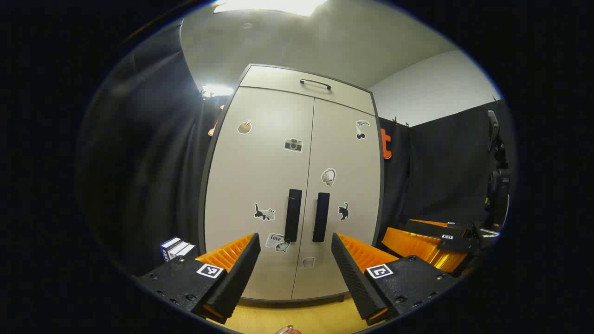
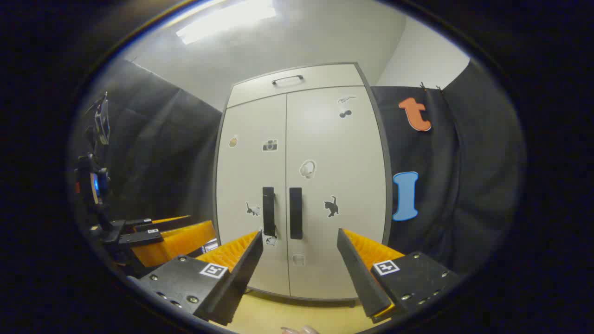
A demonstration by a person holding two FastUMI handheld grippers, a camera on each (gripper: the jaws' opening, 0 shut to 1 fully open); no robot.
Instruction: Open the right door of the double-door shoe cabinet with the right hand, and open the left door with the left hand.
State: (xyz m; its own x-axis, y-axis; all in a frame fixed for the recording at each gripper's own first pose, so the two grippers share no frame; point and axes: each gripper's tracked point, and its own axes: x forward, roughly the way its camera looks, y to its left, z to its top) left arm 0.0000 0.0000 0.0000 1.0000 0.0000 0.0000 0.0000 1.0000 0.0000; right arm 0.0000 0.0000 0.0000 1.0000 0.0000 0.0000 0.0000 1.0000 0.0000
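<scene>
Jaws of both the left gripper (image 1: 295, 253) and right gripper (image 2: 300, 248) are held wide, aimed at the black vertical handles (image 2: 295, 212) of the closed pale-grey double-door shoe cabinet (image 1: 260, 167), ready for approach.

The left gripper (image 1: 295, 241) has two wedge-shaped fingers with ribbed inner faces, each fixed to a flat black block dotted with small screws and bearing a square black-and-white marker on its top face. The right gripper (image 2: 300, 239) is built alike, with the same screwed blocks and square markers just behind its ribbed fingers.
</scene>
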